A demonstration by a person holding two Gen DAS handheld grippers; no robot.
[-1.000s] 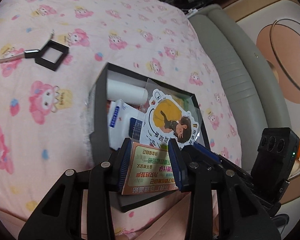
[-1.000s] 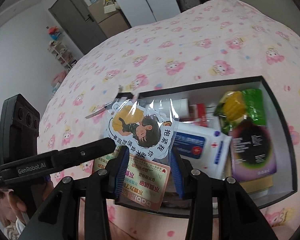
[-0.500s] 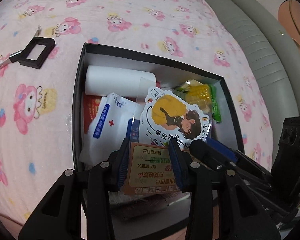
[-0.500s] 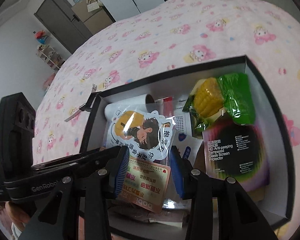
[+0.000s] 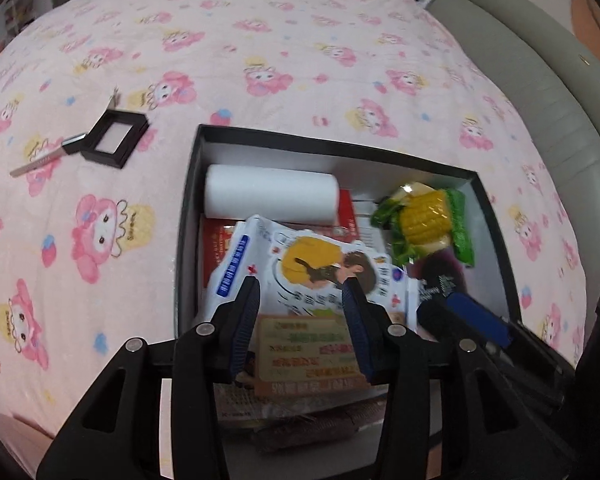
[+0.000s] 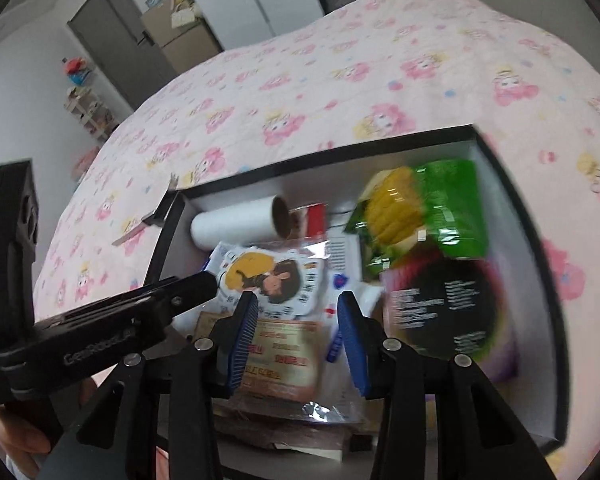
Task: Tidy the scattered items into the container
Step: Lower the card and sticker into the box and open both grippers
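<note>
A black box point(image 5: 340, 148) point(image 6: 320, 156) lies on the pink bedspread. It holds a white roll point(image 5: 270, 194), a corn packet point(image 5: 424, 220), a wipes pack point(image 5: 232, 268) and a dark screen-protector box point(image 6: 448, 312). A clear packet point(image 5: 312, 336) point(image 6: 280, 344) with a cartoon sticker and an orange card lies low over these things. My left gripper point(image 5: 302, 292) has the packet between its jaws, which are opening; the pads stand off the card's edges. My right gripper point(image 6: 296, 304) is shut on the same packet from the other side.
A small black square frame point(image 5: 114, 140) and a thin metal tool point(image 5: 40, 162) lie on the bedspread point(image 5: 260, 60) left of the box. A grey padded bed edge point(image 5: 540, 80) runs along the right. A door point(image 6: 112, 40) and shelves stand far behind.
Both grippers came down over the box and carried the packet from its near rim onto the things inside. The left jaws have spread wider; the right jaws look the same.
</note>
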